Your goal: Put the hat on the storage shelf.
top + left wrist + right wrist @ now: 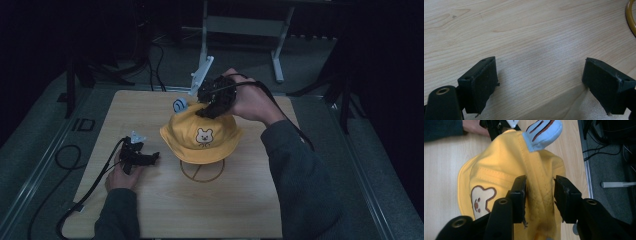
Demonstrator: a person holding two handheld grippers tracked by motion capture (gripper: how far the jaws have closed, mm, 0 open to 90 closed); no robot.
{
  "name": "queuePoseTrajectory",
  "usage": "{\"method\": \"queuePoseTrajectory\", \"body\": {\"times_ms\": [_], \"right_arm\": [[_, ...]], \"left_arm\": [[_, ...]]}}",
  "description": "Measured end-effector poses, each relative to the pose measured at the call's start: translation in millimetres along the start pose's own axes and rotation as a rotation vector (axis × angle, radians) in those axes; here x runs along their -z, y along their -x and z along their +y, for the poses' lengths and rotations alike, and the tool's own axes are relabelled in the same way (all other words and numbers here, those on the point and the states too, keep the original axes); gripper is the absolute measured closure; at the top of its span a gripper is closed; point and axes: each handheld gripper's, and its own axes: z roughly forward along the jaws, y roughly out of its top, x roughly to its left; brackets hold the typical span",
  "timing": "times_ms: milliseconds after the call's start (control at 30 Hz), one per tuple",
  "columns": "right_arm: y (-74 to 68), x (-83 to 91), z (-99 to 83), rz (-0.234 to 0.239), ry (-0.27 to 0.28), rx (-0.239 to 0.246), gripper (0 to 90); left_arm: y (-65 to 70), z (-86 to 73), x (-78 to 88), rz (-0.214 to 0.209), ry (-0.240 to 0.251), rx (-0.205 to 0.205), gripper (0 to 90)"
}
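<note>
I am pinching a fold of the yellow hat (499, 167) between my right gripper (539, 195) jaws, the hat sitting on its wire stand (202, 172) just below. My left gripper (540, 85) is lying spread apart on the table (524, 30), clamping nothing. The thin fold could slip free, or the stand tip.

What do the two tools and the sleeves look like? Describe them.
Both tools are black with blocky, flat-faced jaws and a black trailing cable. The left tool and right tool each carry a pale grey three-cornered plate on top. Both forearms wear dark grey-green long sleeves.
</note>
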Motion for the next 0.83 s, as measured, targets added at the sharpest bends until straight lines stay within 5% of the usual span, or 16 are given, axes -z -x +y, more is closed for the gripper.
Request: {"method": "queuePoseTrajectory", "body": {"times_ms": [500,733,833], "right_arm": [[-0.3,11.2,-7.8,-0.052,0.023,-0.032,37.9],[3.0,17.6,-25.7,-0.085,0.044,-0.111,13.7],[3.8,18.3,-34.0,-0.091,0.022,-0.133,10.7]], "left_arm": [[0.0,0.0,0.0,0.0,0.0,0.0,12.7],[0.0,0.0,0.0,0.0,0.0,0.0,12.7],[0.0,0.0,0.0,0.0,0.0,0.0,12.7]]}}
